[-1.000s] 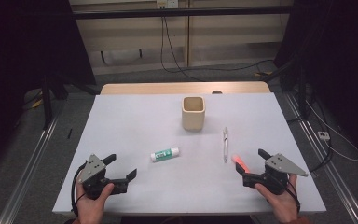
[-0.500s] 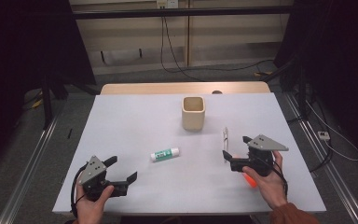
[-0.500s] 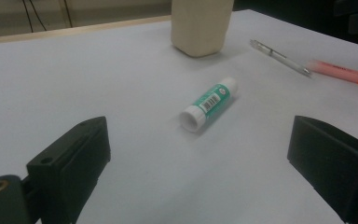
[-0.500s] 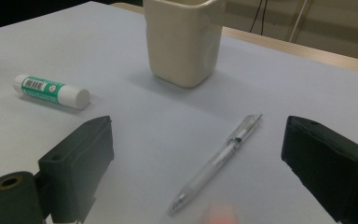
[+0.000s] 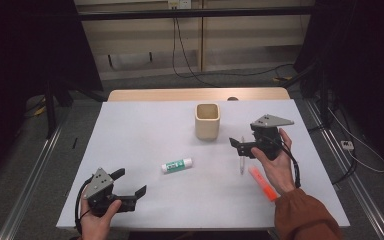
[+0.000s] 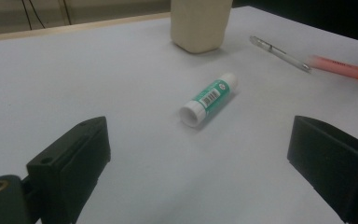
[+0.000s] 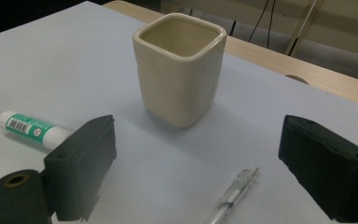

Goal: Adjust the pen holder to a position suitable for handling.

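Your right gripper (image 5: 244,145) is wide open, empty over the pen (image 5: 241,161); close off-centre and it'll roll away.

Cream cup (image 5: 207,121), green-white glue stick (image 5: 176,165)

Open surface at the left, clutter at centre and right

The table's (image 5: 130,130) left half and far-left corner lie bare. The cup (image 5: 207,121) stands near the far edge, the glue stick (image 5: 176,164) mid-surface; the pen (image 5: 241,159) and the orange marker (image 5: 263,183) crowd the right side, between the right gripper's (image 5: 240,146) spread jaws and the near edge.
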`<action>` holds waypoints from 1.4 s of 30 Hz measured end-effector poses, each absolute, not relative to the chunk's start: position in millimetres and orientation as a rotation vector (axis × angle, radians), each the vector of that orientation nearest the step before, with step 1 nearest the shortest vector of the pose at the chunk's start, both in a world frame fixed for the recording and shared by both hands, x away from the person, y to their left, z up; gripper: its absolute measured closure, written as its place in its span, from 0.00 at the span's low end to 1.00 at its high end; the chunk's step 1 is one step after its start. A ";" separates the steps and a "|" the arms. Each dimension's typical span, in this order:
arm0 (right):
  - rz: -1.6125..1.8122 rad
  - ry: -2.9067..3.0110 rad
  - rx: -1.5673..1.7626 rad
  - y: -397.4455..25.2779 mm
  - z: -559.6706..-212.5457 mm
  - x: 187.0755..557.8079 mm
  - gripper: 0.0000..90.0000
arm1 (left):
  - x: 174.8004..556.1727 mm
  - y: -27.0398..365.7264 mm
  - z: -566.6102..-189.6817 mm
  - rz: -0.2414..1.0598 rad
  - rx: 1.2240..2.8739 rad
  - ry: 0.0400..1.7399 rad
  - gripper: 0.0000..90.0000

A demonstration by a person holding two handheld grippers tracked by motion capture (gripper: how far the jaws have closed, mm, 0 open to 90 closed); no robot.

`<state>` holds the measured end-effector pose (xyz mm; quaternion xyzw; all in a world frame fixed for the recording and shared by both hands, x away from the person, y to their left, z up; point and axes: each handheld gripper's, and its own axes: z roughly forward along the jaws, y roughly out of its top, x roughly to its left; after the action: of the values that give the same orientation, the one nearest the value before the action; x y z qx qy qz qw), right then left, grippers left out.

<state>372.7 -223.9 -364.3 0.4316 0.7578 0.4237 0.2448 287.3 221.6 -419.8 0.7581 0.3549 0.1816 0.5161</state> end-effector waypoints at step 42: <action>1.091 2.216 1.227 -178.1 -387.3 536.6 0.51 | 290.3 218.5 -420.2 0.412 1.846 0.829 0.06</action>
<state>536.6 -178.1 -387.3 0.4367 0.7888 0.3884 0.1906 290.3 218.5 -420.2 0.7676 0.3446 0.1712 0.5125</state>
